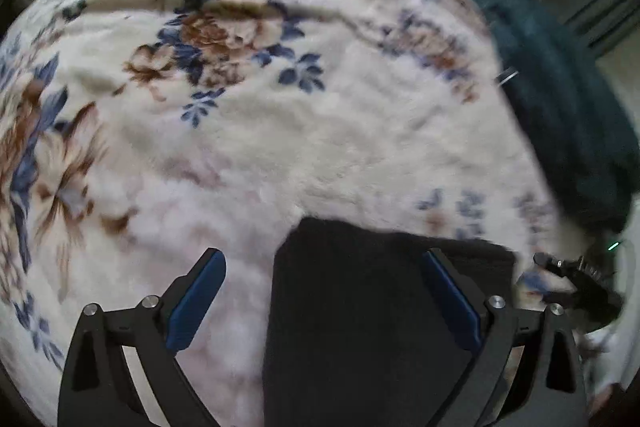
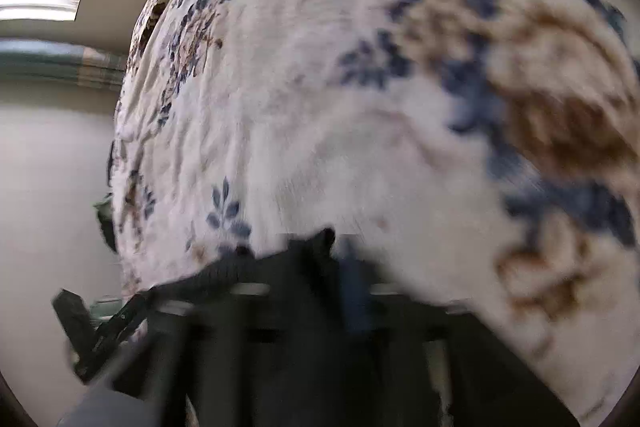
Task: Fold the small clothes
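The left gripper [image 1: 323, 269] is hanging with its blue-padded fingers [image 1: 196, 307] spread wide, gripping nothing. Between and below them the black garment [image 1: 360, 307] is lying flat on the floral blanket [image 1: 280, 131], its squared far edge sitting just past the fingertips; the right finger is showing over the cloth, though whether it is touching cannot be told. Off to that gripper's right, part of the other tool is showing at the garment's far corner.

The right gripper [image 2: 336, 267] is coming through heavily blurred. Its fingers appear drawn close together with a pinch of the black garment's edge bunching up between them, so it seems to be clamping the cloth, though the blur is leaving this less than certain. The rest of the garment is trailing leftward and down beneath the tool.

Further out, the cream blanket with blue and brown flowers is stretching ahead of both grippers. At its far edge, to the left gripper's right, a dark teal fabric [image 1: 560, 99] is lying heaped.
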`<state>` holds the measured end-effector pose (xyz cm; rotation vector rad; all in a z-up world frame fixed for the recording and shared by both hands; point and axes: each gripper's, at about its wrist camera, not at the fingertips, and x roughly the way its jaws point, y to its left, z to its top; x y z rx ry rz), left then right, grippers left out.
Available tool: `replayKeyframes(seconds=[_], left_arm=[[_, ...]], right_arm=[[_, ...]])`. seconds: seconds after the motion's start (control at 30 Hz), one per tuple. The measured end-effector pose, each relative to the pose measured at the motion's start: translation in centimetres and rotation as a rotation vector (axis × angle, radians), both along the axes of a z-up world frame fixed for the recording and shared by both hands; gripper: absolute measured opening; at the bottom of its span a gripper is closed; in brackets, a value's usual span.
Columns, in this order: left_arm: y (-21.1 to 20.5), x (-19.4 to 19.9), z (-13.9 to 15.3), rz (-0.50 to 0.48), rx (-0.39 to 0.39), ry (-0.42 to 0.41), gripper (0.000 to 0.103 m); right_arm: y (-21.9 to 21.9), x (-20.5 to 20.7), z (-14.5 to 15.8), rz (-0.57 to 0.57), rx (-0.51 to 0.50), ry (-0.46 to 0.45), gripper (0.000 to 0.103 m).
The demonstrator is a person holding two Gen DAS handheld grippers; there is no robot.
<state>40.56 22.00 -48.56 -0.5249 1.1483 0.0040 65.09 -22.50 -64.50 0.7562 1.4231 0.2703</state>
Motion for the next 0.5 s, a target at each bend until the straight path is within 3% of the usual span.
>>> replayKeyframes(seconds=[0.03, 0.1, 0.27, 0.37, 0.5], left_arm=[[0.3, -1.0, 0.2, 0.004, -0.031, -0.01, 0.103], [1.0, -3.4, 0.1, 0.011, -0.092, -0.01, 0.103], [1.2, -7.2, -3.3, 0.021, -0.189, 0.096, 0.103], [0.7, -8.4, -5.3, 0.033, -0.238, 0.143, 0.103], [0.0, -8.3, -5.6, 0.024, -0.252, 0.136, 0.103]], right_arm=[[-1.0, -1.0, 0.4, -0.012, 0.021, 0.005, 0.088], [-3.2, -4.4, 1.1, -0.048, 0.058, 0.039, 0.089], [-5.3, -16.6, 0.9, -0.148, 0.089, 0.186, 0.089], [-3.0, -24.0, -1.2, -0.264, 0.225, 0.279, 0.089], [0.7, -28.0, -4.9, -0.459, 0.405, 0.277, 0.089]])
